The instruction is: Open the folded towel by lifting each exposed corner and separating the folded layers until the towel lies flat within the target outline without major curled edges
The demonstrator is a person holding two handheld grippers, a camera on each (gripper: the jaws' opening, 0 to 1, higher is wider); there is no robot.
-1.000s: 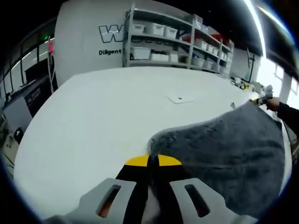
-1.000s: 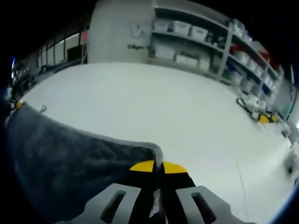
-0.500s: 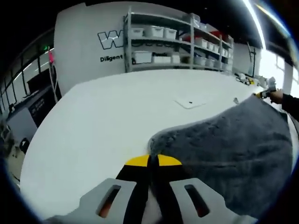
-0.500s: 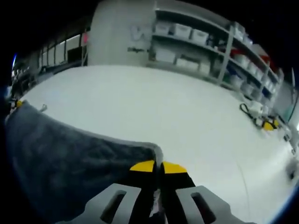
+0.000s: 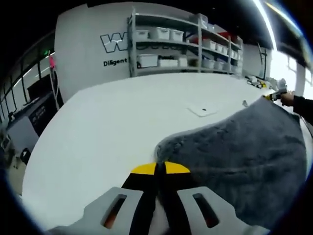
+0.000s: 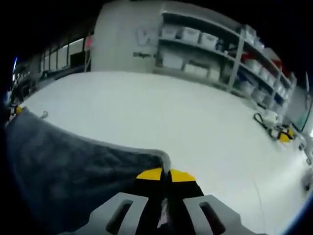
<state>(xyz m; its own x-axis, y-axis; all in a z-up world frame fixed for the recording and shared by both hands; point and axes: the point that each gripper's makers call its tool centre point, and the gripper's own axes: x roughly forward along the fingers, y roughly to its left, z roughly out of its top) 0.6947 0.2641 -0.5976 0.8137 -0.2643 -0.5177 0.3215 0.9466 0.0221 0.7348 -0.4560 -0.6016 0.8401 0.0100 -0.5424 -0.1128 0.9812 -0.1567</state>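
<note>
A grey fluffy towel (image 5: 244,152) hangs stretched between my two grippers above the white table (image 5: 112,122). My left gripper (image 5: 160,169) is shut on one corner of it, yellow tips pressed together. In the right gripper view the same towel (image 6: 73,171) spreads to the left, and my right gripper (image 6: 165,175) is shut on its other corner. The right gripper (image 5: 274,96) also appears far right in the left gripper view, with a dark sleeve (image 5: 299,108) behind it. At the far left of the right gripper view the left gripper (image 6: 17,110) holds the opposite corner.
A thin outline and a small flat marker (image 5: 204,108) lie on the table. Shelving (image 5: 186,46) with white bins stands behind the table, as do the shelves (image 6: 220,49). Yellow tools and cables (image 6: 274,129) sit near the table's right edge.
Both views shifted slightly with the hands. The towel stays stretched between the two shut grippers, its far corner a little higher than one second ago.
</note>
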